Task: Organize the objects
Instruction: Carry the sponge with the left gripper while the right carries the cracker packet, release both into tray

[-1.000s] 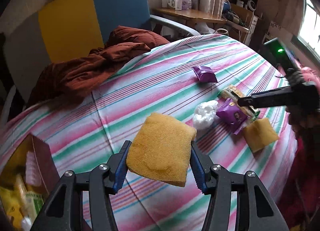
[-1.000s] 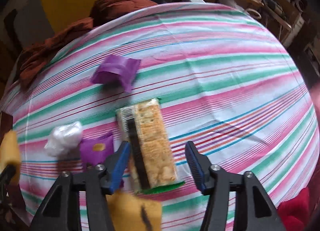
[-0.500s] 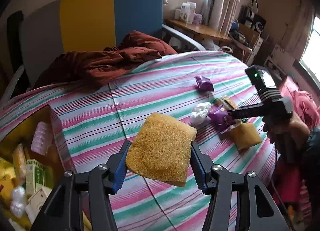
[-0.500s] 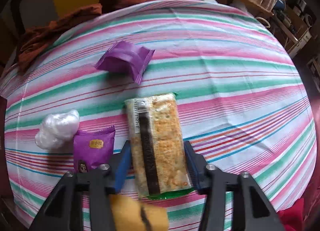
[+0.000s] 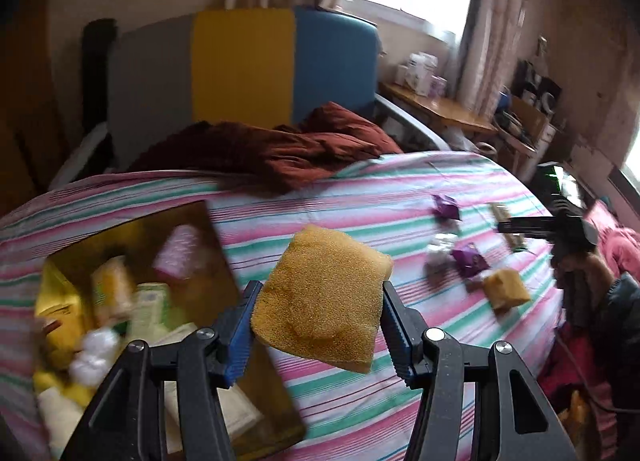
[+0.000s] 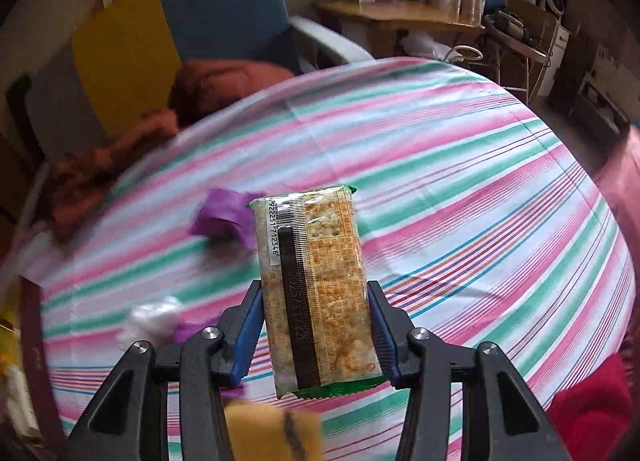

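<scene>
The left gripper (image 5: 316,325) grips a sponge (image 5: 320,297) just right of the open box (image 5: 132,301) (nearer than the right gripper (image 6: 316,329), gripping a cracker packet (image 6: 316,289) lengthwise).

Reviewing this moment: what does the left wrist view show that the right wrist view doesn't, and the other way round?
Only the left wrist view shows the left gripper clamped on a yellow sponge, and the inside of the open box, filled with packets.

Only the right wrist view shows the right gripper close up, shut on a cracker pack lifted off the cloth, with its barcode and date readable.

Both show the striped tablecloth, a second yellow sponge, the purple packets and the white wad.
</scene>
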Tool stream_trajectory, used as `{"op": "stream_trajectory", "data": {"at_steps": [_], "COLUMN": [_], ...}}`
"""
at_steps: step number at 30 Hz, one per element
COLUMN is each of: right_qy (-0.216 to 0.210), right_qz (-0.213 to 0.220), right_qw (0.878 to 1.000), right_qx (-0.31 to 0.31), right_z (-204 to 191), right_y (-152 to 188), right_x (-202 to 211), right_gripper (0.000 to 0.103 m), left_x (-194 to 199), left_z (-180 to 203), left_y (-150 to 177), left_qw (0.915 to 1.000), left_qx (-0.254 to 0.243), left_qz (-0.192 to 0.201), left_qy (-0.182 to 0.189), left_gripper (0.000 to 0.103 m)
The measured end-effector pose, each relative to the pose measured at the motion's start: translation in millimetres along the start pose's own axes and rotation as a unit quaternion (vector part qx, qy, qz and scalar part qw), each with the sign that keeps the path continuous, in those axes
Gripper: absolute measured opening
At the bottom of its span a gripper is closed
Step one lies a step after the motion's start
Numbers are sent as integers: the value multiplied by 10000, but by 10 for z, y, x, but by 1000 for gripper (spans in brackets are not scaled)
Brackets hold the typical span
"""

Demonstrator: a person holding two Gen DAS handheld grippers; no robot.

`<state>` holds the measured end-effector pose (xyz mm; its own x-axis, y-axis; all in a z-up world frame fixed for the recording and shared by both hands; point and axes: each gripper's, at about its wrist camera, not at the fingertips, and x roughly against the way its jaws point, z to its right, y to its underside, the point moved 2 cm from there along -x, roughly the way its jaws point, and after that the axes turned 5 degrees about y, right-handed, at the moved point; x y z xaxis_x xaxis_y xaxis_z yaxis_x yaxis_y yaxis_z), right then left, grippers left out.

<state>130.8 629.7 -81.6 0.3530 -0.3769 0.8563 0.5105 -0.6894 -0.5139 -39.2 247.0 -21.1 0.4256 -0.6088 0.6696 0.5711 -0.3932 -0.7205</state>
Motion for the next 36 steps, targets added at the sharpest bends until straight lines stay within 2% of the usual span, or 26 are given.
{"op": "stream_trajectory", "data": {"at_steps": [3, 7, 12, 18, 21, 25, 28, 32, 36], "right_qy": [-204, -708, -1317, -2037, -2321, -2444, -2416, -2387, -2191], "right_qz": [180, 437, 507, 378, 258, 108, 89, 62, 137], "right_qw": [9996, 9955, 9850, 9601, 9427, 9207, 9082, 8990, 8999], "right_qx": [107, 446, 988, 1877, 2384, 3040, 3417, 3672, 3767], "right_z": [-220, -710, -1428, -2376, -2817, -3377, -3715, -3983, -4219], "right_y": [-131, -87, 67, 454, 679, 950, 1062, 1066, 1050], "right_x": [74, 363, 578, 762, 814, 817, 782, 716, 628], "right_gripper": [49, 49, 49, 49, 49, 49, 49, 49, 50], "left_x": [175, 368, 551, 868, 1007, 1070, 1064, 1046, 1023], "left_z": [-202, -441, -751, -1155, -1407, -1630, -1682, -1640, -1633], "left_y": [59, 173, 350, 585, 712, 863, 943, 948, 925], "left_qw": [9995, 9979, 9953, 9893, 9839, 9779, 9766, 9780, 9789], "left_qx": [89, 234, 536, 993, 1278, 1593, 1691, 1681, 1668], "left_qz": [133, 250, 285, 424, 471, 447, 417, 438, 461], "left_qy": [-265, -544, -749, -985, -1159, -1282, -1258, -1156, -1086], "left_gripper": [58, 58, 58, 58, 58, 58, 58, 58, 58]}}
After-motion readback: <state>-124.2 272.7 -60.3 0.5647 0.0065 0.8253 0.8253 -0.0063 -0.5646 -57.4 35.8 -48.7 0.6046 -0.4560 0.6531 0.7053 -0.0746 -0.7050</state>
